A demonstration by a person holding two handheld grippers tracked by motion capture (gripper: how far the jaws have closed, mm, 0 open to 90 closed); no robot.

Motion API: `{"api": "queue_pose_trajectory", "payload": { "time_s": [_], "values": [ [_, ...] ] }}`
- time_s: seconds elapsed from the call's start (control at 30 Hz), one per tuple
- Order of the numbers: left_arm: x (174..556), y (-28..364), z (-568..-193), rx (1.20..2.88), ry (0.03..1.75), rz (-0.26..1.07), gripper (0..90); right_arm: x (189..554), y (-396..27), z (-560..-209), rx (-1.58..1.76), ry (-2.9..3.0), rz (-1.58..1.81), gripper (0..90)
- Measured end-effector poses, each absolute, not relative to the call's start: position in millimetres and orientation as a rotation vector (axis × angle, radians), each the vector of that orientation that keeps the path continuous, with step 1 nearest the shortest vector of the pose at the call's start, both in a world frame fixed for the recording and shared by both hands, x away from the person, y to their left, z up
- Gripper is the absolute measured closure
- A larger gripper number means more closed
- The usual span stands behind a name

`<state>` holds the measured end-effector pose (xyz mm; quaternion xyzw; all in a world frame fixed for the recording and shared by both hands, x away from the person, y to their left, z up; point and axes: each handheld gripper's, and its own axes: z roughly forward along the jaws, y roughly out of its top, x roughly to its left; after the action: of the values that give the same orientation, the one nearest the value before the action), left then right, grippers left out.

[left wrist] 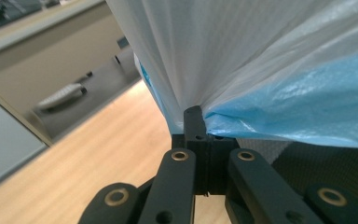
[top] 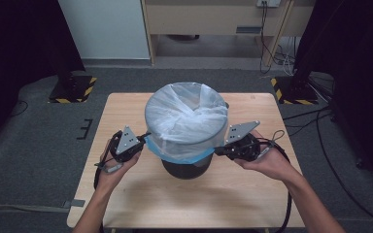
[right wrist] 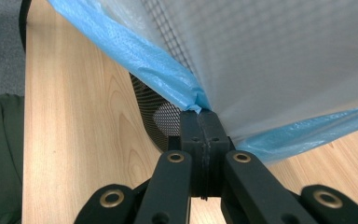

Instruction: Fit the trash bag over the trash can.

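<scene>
Bag draped over bin, table centre. Left gripper, right gripper clamped shut on blue hem. Advised: pull both sides down evenly, avoid tearing.

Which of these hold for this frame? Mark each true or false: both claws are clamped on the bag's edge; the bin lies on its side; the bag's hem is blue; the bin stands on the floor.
1. Both claws are clamped on the bag's edge. True: the left claw and the right claw each pinch the bag.
2. The bin lies on its side. False: the mesh bin stands upright.
3. The bag's hem is blue. True.
4. The bin stands on the floor. False: it stands on the wooden table.
</scene>
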<state>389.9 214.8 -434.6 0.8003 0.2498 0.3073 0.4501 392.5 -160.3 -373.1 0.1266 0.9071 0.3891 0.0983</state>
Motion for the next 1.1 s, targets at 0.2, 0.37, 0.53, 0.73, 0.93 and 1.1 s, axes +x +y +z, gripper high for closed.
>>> {"api": "queue_pose_trajectory", "payload": {
  "time_s": [0.2, 0.37, 0.53, 0.73, 0.93, 1.1],
  "values": [
    [397.0, 210.3, -448.8, 2.004, 0.642, 0.739, 90.0, 401.6, -167.0, -386.7, 0.454, 2.698, 1.109, 90.0],
    [397.3, 214.0, -456.3, 1.995, 0.662, 0.705, 80.4, 403.0, -174.8, -391.7, 0.488, 2.679, 1.163, 80.4],
    [388.0, 224.5, -453.2, 1.940, 0.693, 0.667, 22.8, 390.3, -188.0, -381.2, 0.530, 2.631, 1.235, 37.0],
    [363.7, 237.2, -444.4, 1.847, 0.712, 0.605, 3.5, 376.3, -209.1, -353.0, 0.562, 2.535, 1.395, 21.4],
    [360.9, 244.1, -454.3, 1.830, 0.780, 0.565, 2.8, 382.1, -211.8, -304.3, 0.661, 2.383, 1.484, 44.4],
    [362.2, 249.3, -466.1, 1.796, 0.840, 0.547, 5.1, 400.7, -175.5, -268.0, 0.657, 2.370, 1.481, 57.6]
  ]
}}
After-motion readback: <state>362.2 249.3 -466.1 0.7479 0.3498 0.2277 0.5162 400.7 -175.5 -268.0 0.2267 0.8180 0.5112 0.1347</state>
